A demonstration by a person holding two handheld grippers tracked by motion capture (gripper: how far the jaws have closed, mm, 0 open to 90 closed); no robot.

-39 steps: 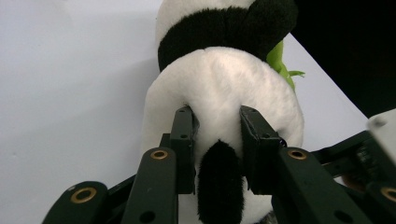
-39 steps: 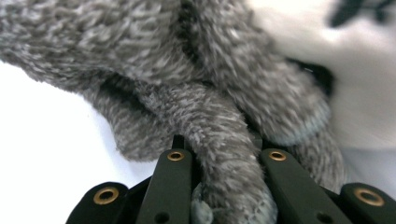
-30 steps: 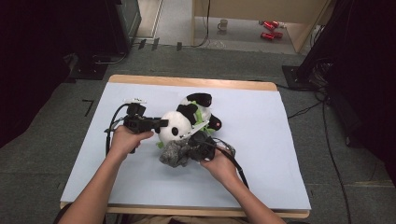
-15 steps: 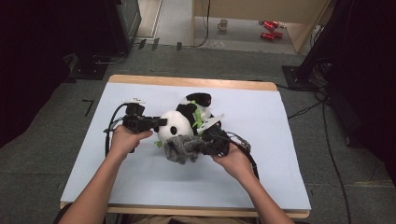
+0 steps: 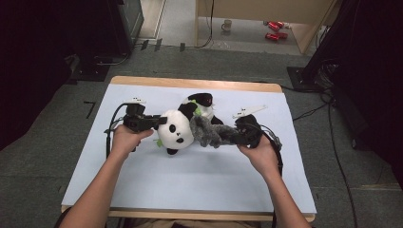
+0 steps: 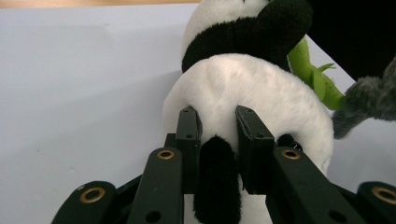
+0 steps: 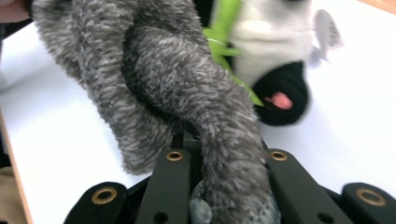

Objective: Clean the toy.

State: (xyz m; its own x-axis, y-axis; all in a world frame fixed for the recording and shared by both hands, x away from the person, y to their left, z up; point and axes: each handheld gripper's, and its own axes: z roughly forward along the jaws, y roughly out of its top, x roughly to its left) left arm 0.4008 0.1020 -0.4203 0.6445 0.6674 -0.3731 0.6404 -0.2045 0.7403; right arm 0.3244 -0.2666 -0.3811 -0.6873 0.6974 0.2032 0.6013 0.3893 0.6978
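Note:
A black-and-white panda plush (image 5: 177, 129) lies in the middle of the table, holding a green leaf (image 7: 224, 28). My left gripper (image 5: 161, 121) comes in from the left and is shut on the panda's black ear (image 6: 217, 182); the pads pinch it against the white head (image 6: 252, 88). To the right of the panda's head a grey furry plush toy (image 5: 214, 132) stretches out toward my right gripper (image 5: 237, 135). In the right gripper view that gripper (image 7: 219, 154) is shut on one end of the grey toy (image 7: 187, 79), whose fur covers the jaw tips.
The table carries a white cover (image 5: 199, 190) with a wooden rim (image 5: 190, 81) at the far side. Cables trail from both grippers across the cover. Behind the table, a mug (image 5: 227, 24) and red cans (image 5: 275, 29) lie on the floor.
My right gripper has moved to the right and lifted a little with the grey toy, drawing it out from the panda's front. The left gripper has stayed on the panda.

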